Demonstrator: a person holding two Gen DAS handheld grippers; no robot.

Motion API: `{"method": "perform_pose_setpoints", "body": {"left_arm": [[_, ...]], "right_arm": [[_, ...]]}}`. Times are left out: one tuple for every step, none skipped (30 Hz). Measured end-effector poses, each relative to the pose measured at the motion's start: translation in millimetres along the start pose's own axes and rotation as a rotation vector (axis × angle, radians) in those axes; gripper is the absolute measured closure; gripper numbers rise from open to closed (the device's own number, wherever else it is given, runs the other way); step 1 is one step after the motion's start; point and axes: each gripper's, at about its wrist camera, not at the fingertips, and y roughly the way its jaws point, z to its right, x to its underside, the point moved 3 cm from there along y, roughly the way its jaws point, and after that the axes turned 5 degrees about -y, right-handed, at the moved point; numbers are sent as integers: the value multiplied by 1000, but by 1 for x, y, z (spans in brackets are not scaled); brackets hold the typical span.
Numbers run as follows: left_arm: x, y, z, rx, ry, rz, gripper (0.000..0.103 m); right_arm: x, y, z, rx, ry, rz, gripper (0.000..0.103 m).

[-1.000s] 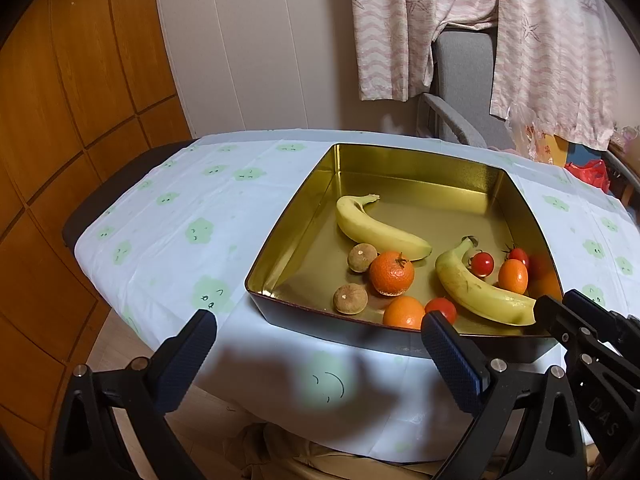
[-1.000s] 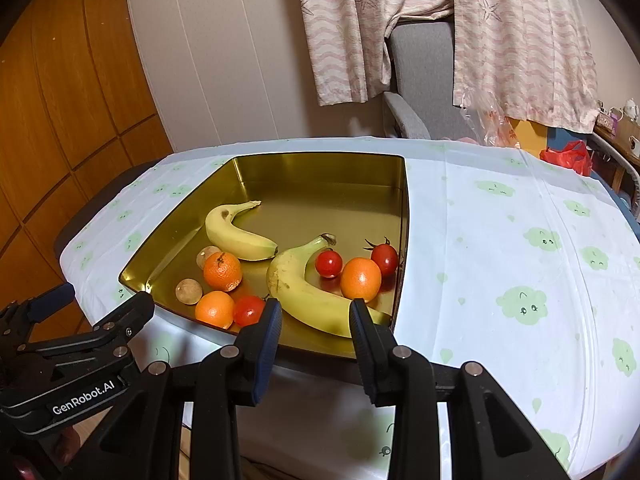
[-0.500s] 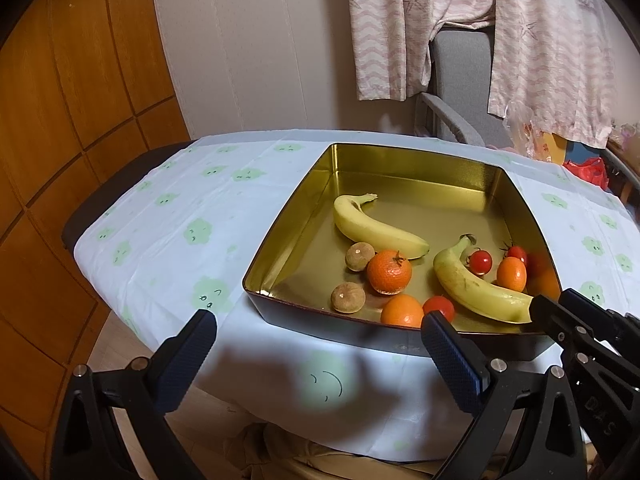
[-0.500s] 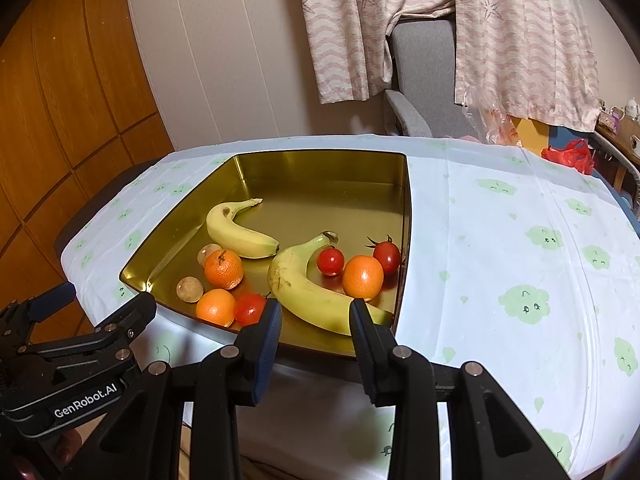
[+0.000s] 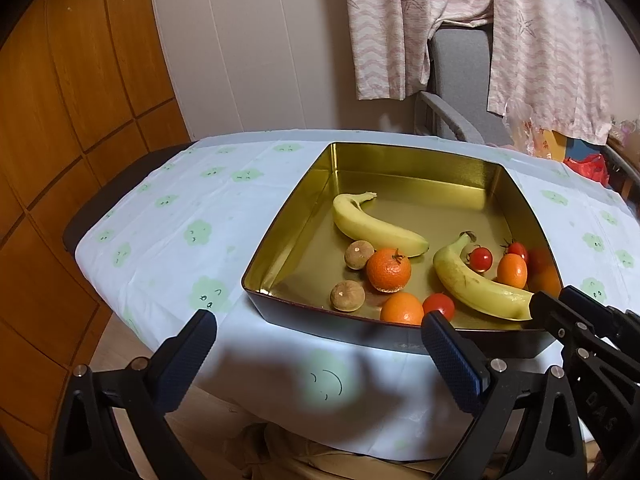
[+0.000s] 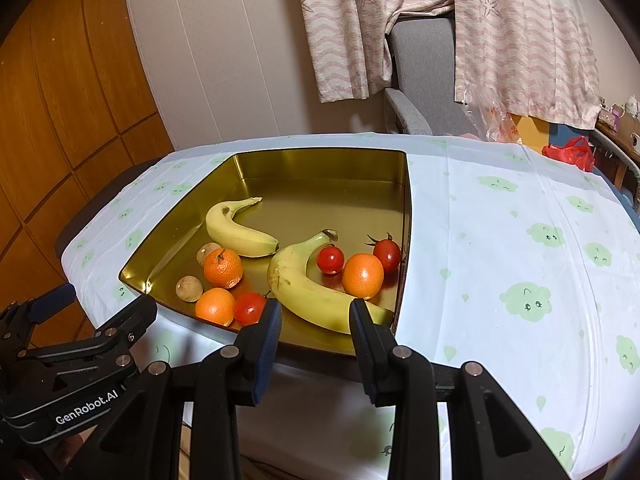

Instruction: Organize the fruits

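Observation:
A gold metal tray sits on the table with fruit in its near half. In it lie two bananas, three oranges, three cherry tomatoes and two small brown round fruits. My left gripper hovers before the tray's near left corner, jaws wide open and empty. My right gripper hangs at the tray's near right edge with a narrow gap between its fingers. Nothing is between them; the nearer banana lies just beyond.
The table wears a pale cloth printed with green clouds, bare to the right of the tray. A grey chair and hanging pink fabric stand behind the table. Wooden panels line the left wall.

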Motion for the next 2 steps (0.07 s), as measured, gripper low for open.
{"method": "perform_pose_setpoints", "body": {"left_arm": [[0,1,0,-1,0,-1,0],[0,1,0,-3,0,-2,0]], "right_arm": [[0,0,1,0,2,1,67],[0,0,1,-1,4,2,67]]}}
